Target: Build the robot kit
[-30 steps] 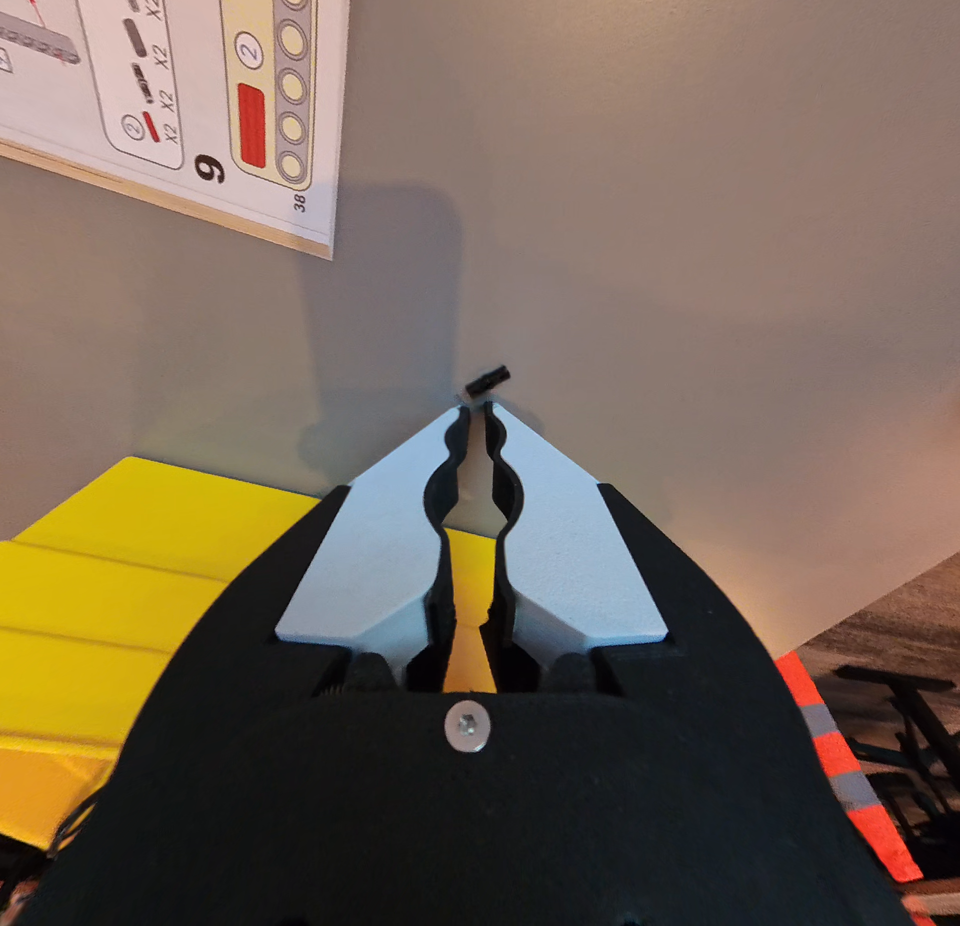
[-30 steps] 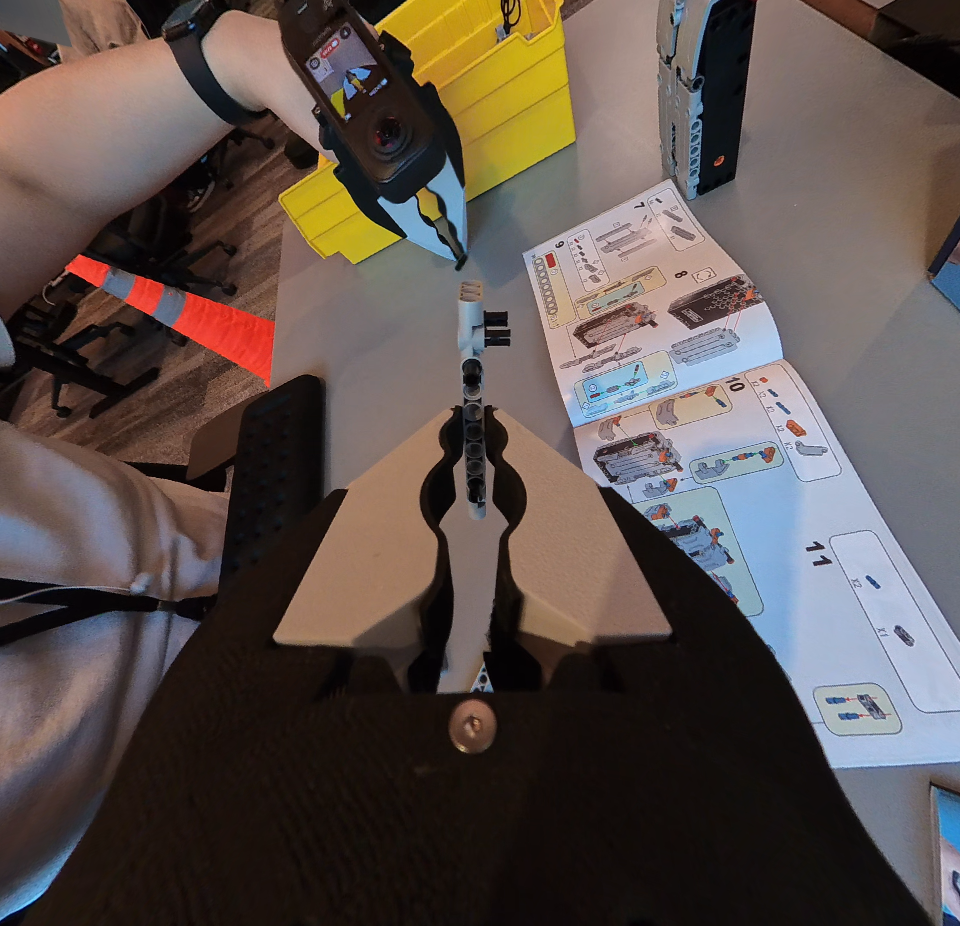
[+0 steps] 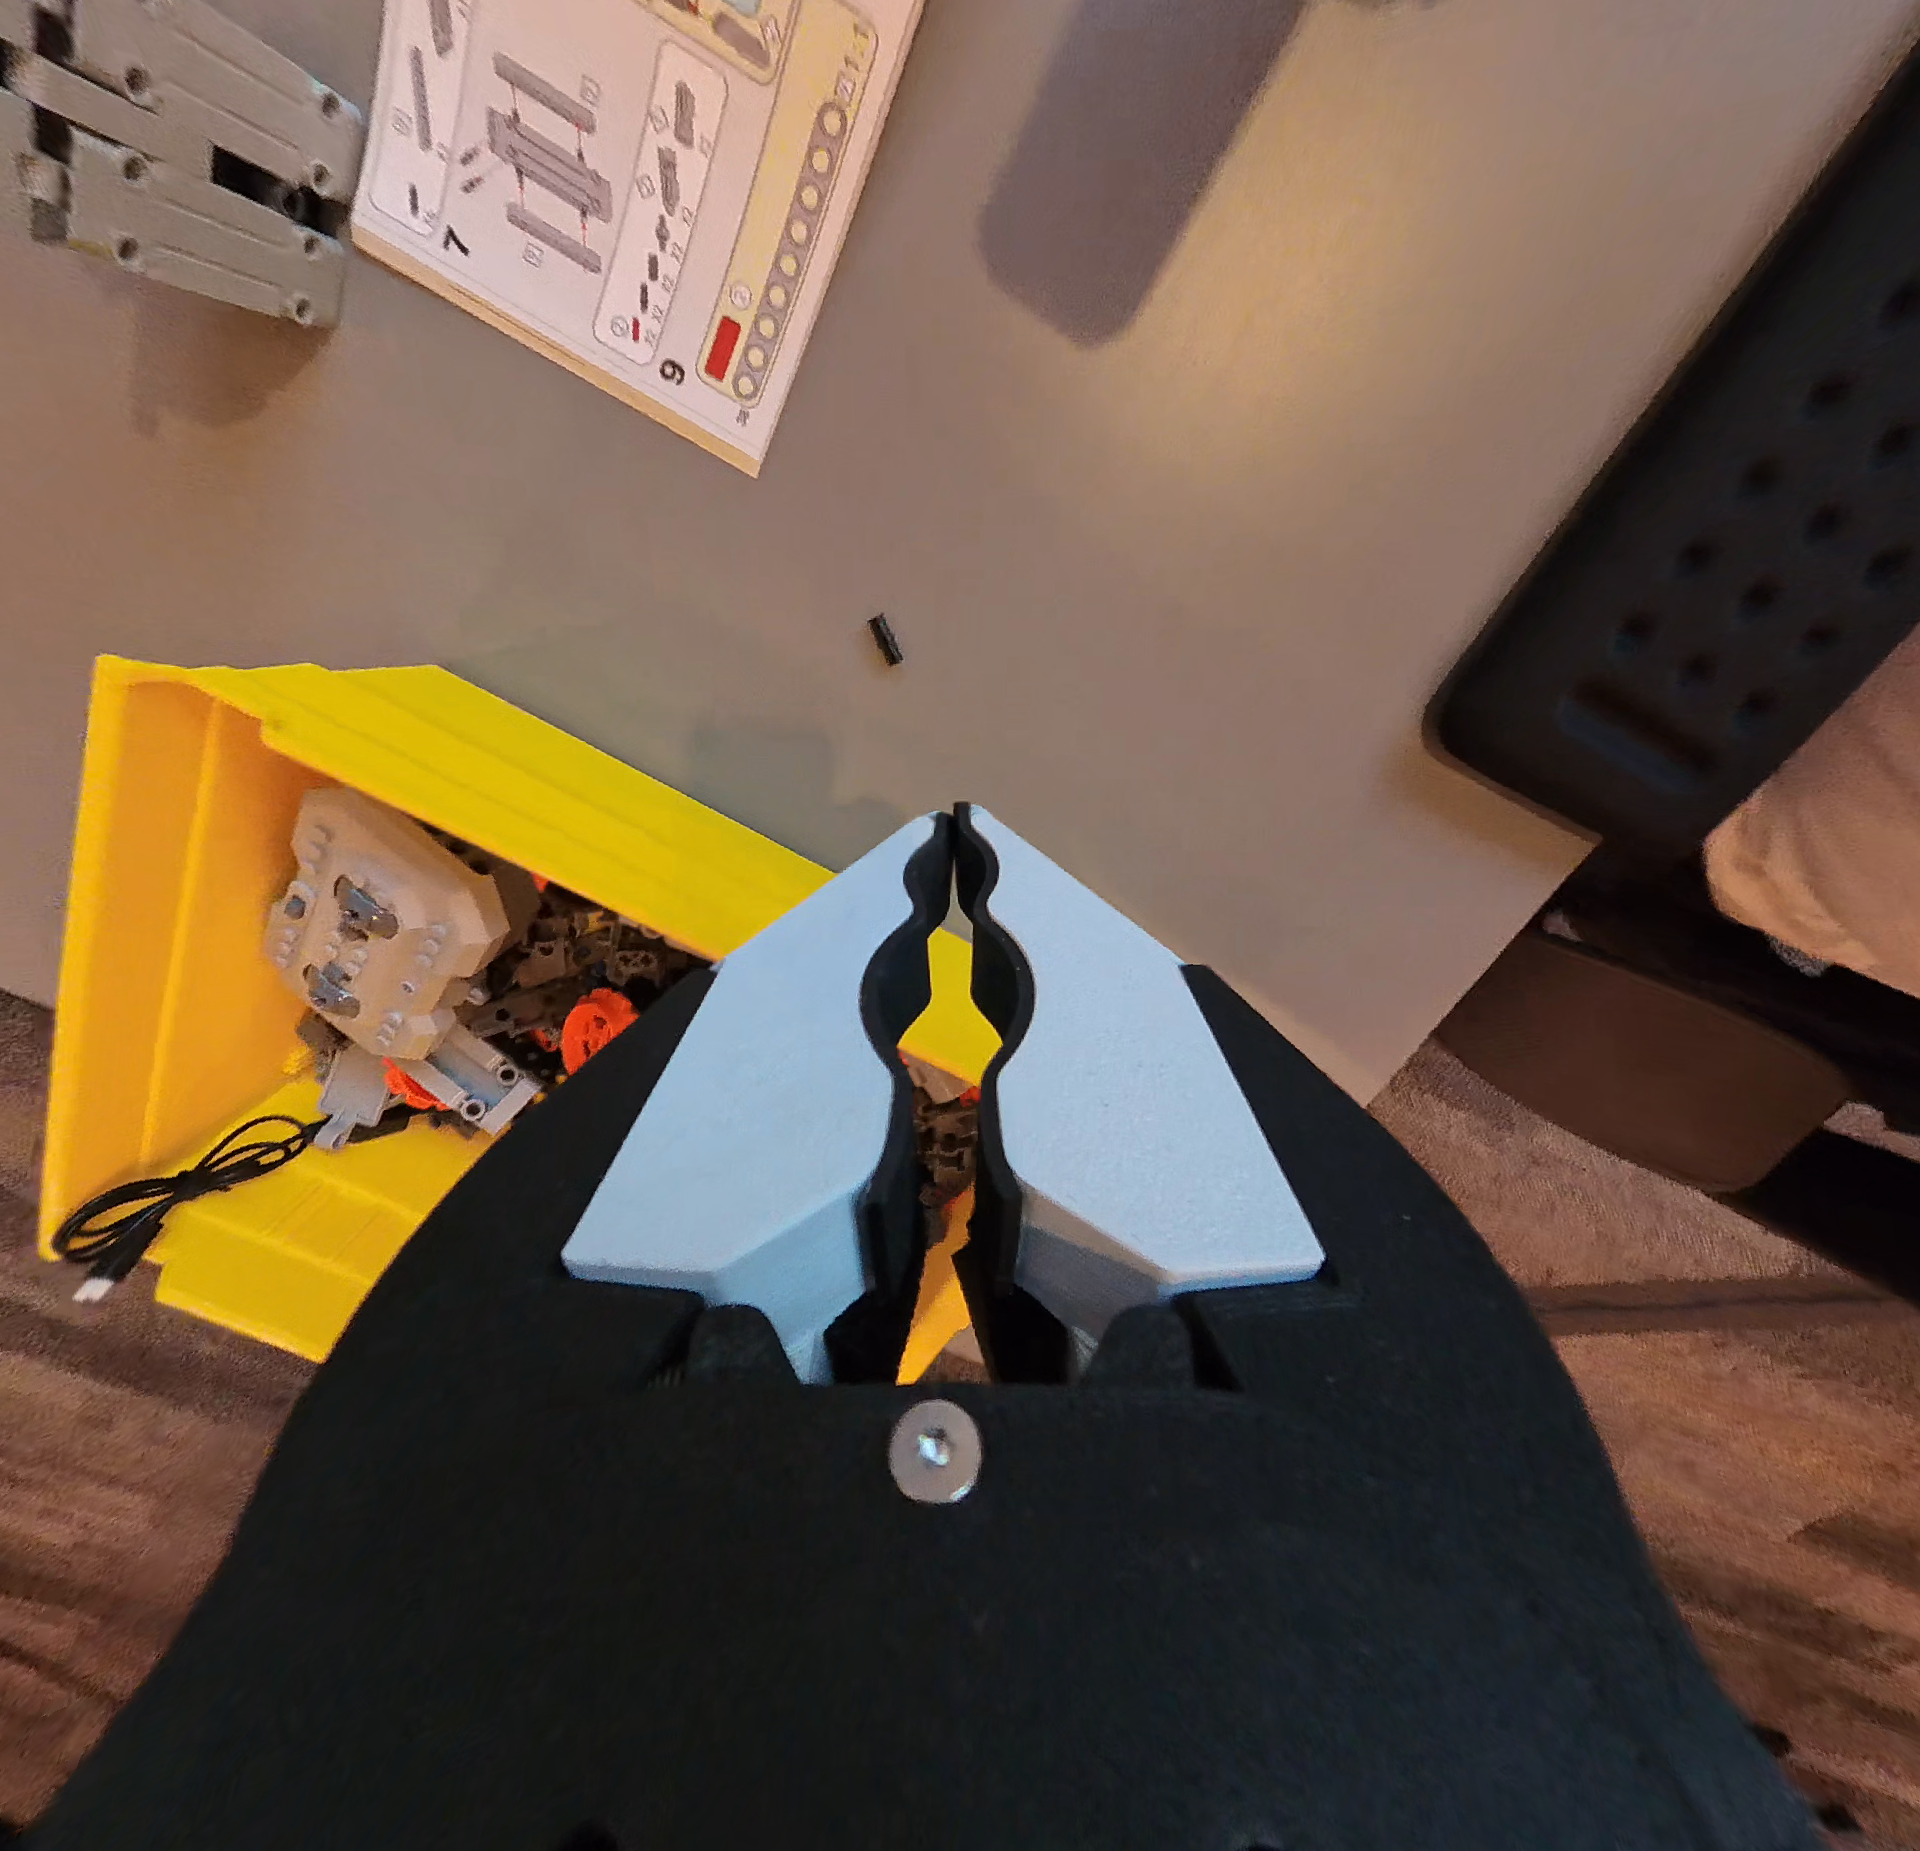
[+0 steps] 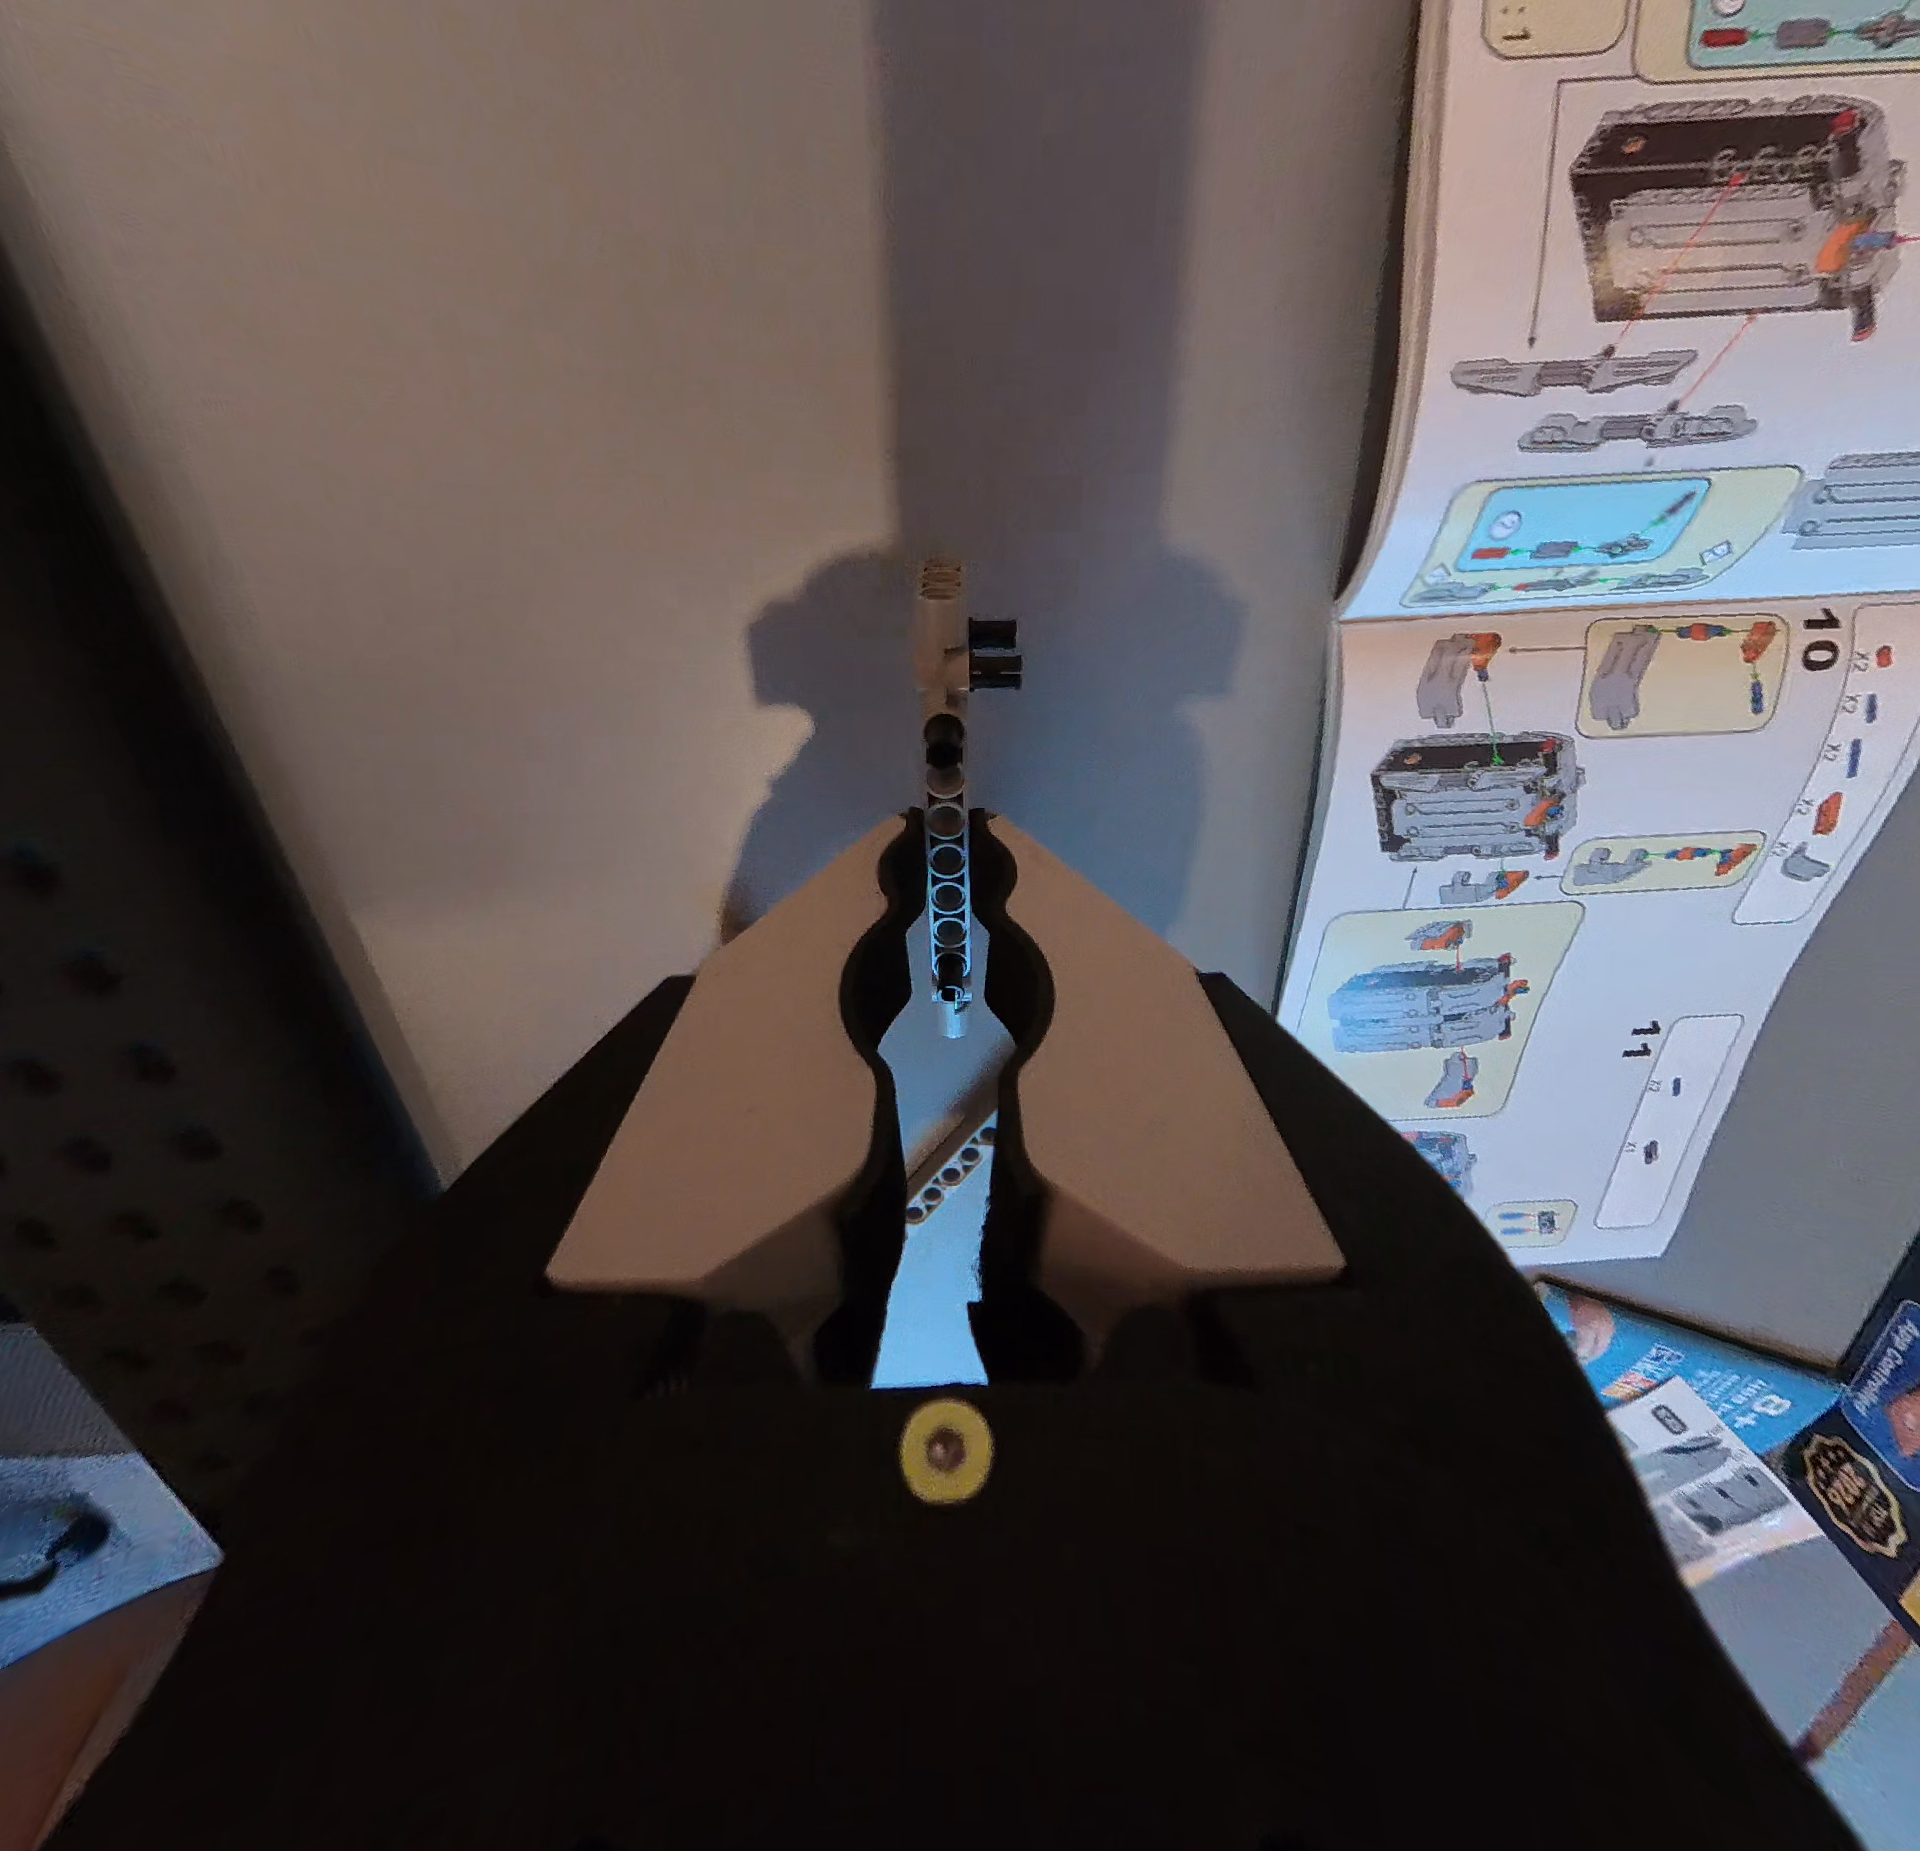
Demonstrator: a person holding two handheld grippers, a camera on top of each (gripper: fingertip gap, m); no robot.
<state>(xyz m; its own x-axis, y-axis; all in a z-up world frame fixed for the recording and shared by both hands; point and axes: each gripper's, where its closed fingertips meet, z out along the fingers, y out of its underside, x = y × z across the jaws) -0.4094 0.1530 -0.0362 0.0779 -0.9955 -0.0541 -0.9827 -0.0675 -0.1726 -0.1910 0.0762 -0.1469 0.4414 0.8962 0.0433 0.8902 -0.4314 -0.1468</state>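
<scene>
My right gripper [image 4: 948, 835] clamps the grey perforated beam [image 4: 948, 897] mid-length, light, rigid and slick, black pins [image 4: 995, 650] at its far end above the table [image 4: 520, 347]; left gripper [image 3: 954, 822] fingers closed on nothing, loose black pin [image 3: 884, 641] lying just ahead.

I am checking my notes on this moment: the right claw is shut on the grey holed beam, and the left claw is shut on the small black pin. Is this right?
Not entirely. The right claw is shut on the grey holed beam, but the left claw is shut on nothing. The left wrist view shows the small black pin lying loose on the grey table, ahead of the tips and apart from them.
</scene>
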